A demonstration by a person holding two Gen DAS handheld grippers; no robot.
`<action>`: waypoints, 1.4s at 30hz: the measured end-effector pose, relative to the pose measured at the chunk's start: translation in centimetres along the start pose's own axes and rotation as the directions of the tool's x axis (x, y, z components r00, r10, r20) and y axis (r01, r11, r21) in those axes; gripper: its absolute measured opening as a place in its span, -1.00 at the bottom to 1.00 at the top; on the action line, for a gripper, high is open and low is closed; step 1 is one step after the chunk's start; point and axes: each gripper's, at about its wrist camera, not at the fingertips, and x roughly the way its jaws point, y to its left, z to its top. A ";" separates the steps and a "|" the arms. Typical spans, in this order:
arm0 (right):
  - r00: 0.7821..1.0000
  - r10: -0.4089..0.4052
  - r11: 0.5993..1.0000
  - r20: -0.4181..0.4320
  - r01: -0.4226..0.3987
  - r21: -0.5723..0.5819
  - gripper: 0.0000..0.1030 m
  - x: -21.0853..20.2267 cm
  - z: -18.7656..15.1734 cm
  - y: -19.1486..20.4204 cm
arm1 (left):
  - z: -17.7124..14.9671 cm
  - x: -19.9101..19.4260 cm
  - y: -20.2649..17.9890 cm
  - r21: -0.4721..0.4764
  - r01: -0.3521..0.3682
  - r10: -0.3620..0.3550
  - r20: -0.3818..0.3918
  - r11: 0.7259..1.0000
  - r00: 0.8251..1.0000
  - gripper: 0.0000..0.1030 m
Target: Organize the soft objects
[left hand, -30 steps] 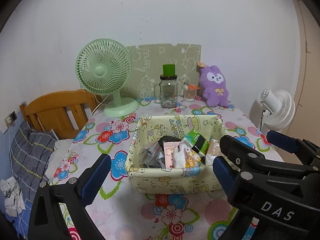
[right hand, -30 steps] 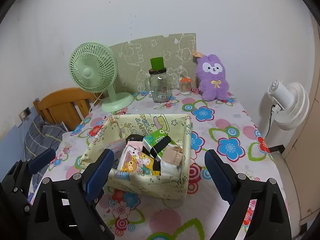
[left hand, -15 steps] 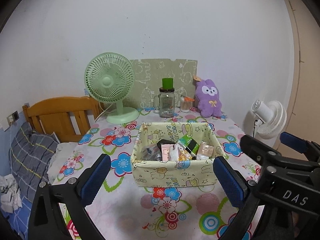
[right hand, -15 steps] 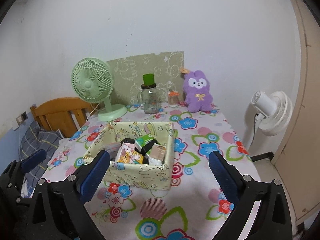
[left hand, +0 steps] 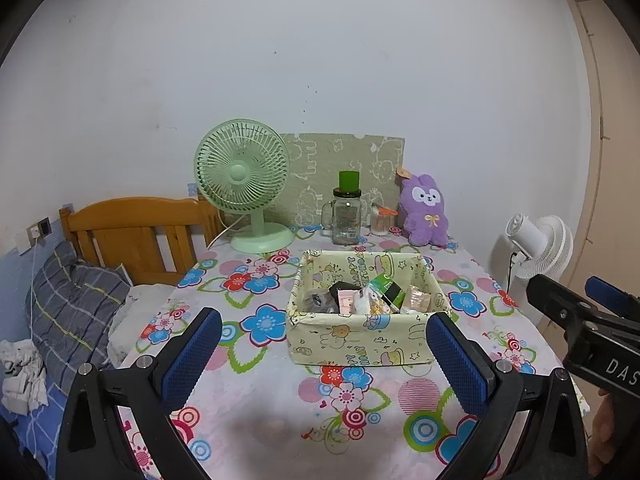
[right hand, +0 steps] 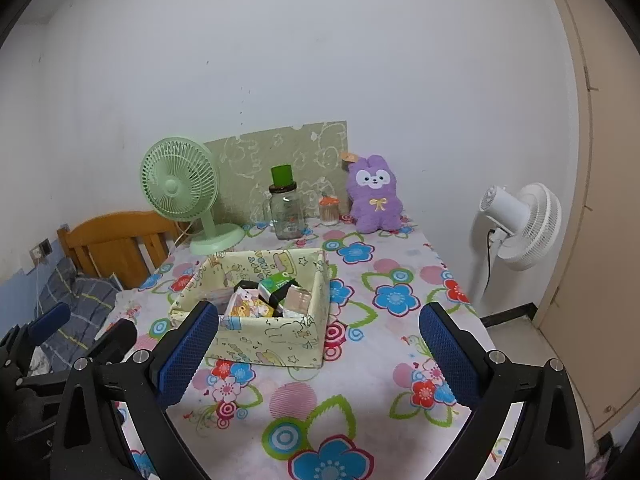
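Observation:
A pale yellow fabric basket [left hand: 360, 340] [right hand: 272, 340] stands in the middle of the flowered table and holds several soft packets [left hand: 372, 300] [right hand: 272, 296]. A purple plush rabbit [left hand: 425, 210] [right hand: 374, 194] sits upright at the table's back, against the wall. My left gripper [left hand: 324, 354] is open and empty, above the table's near edge, short of the basket. My right gripper [right hand: 318, 354] is open and empty, also back from the basket; it also shows at the right of the left wrist view [left hand: 588, 316].
A green desk fan [left hand: 244, 184] [right hand: 182, 196], a glass jar with a green lid [left hand: 347, 216] [right hand: 285, 208] and a small cup [left hand: 380, 220] stand along the back. A white floor fan [right hand: 520, 228] stands right of the table. A wooden headboard [left hand: 132, 236] and bedding lie left.
Both grippers have pulled back and up from the basket, so it now looks smaller and farther away. Both stay open and empty.

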 end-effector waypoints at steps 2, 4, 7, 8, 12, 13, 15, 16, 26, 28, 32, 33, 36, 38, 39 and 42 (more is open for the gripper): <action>1.000 -0.009 1.000 0.010 0.009 0.001 0.98 -0.6 -0.2 -0.1 | 0.0 -0.5 0.2 -0.002 0.000 0.000 0.008 1.000 1.000 0.99; 1.000 -0.014 1.000 0.015 0.014 0.006 0.98 -1.0 -0.4 -0.2 | -0.1 -0.8 0.3 -0.004 -0.002 0.002 0.011 1.000 1.000 0.99; 1.000 -0.018 1.000 0.020 0.017 0.017 0.98 -1.7 -0.7 -0.3 | -0.4 -1.3 0.6 -0.001 -0.018 0.018 0.008 1.000 1.000 0.99; 1.000 -0.020 1.000 0.021 0.020 0.020 0.98 -1.8 -0.8 -0.3 | -0.6 -1.4 0.6 0.000 -0.023 0.023 0.004 1.000 1.000 0.99; 0.999 -0.035 0.999 0.023 0.034 0.033 0.98 -2.1 -1.5 -0.4 | -0.9 -1.5 0.9 -0.016 -0.020 0.020 -0.004 1.000 1.000 0.99; 0.999 -0.036 0.999 0.021 0.035 0.033 0.98 -2.2 -1.6 -0.4 | -1.0 -1.6 1.0 -0.018 -0.020 0.020 -0.005 1.000 1.000 0.99; 0.999 -0.035 0.999 0.019 0.035 0.028 0.98 -2.2 -1.8 -0.4 | -1.0 -1.6 1.2 -0.024 -0.020 0.020 -0.008 1.000 1.000 0.99; 0.999 -0.037 0.999 0.020 0.036 0.026 0.98 -2.2 -1.8 -0.4 | -1.1 -1.6 1.3 -0.026 -0.020 0.020 -0.008 0.999 1.000 0.99; 0.999 -0.029 1.000 0.031 0.029 0.009 0.99 -2.5 -1.6 -0.1 | -0.9 -1.5 1.3 -0.036 -0.015 0.015 -0.007 0.999 1.000 0.99; 0.999 -0.025 1.000 0.030 0.024 0.009 0.99 -2.4 -1.6 -0.1 | -0.9 -1.6 1.2 -0.037 -0.012 0.011 -0.005 0.999 1.000 0.99; 0.999 -0.018 1.000 0.031 0.018 0.004 0.99 -2.4 -1.6 0.0 | -0.8 -1.6 1.1 -0.039 -0.006 0.006 -0.004 0.999 1.000 0.99; 0.999 -0.017 1.000 0.031 0.017 0.004 0.99 -2.4 -1.6 0.0 | -0.8 -1.6 1.1 -0.038 -0.007 0.007 -0.003 0.999 1.000 0.99; 1.000 -0.013 1.000 0.028 0.013 0.004 0.99 -2.3 -1.6 0.0 | -0.8 -1.7 1.2 -0.040 -0.004 0.004 -0.004 0.999 1.000 0.99; 1.000 -0.014 1.000 0.024 0.014 0.006 0.99 -2.2 -1.6 0.0 | -0.8 -1.6 1.2 -0.041 -0.003 0.002 -0.006 0.999 1.000 0.99; 1.000 -0.015 1.000 0.021 0.015 0.008 0.99 -2.2 -1.6 0.0 | -0.8 -1.6 1.2 -0.039 -0.003 0.003 -0.006 0.999 1.000 0.99; 1.000 -0.017 1.000 0.011 0.017 0.005 0.99 -1.9 -1.7 0.1 | -0.8 -1.5 1.2 -0.038 -0.006 0.006 -0.005 0.999 1.000 0.99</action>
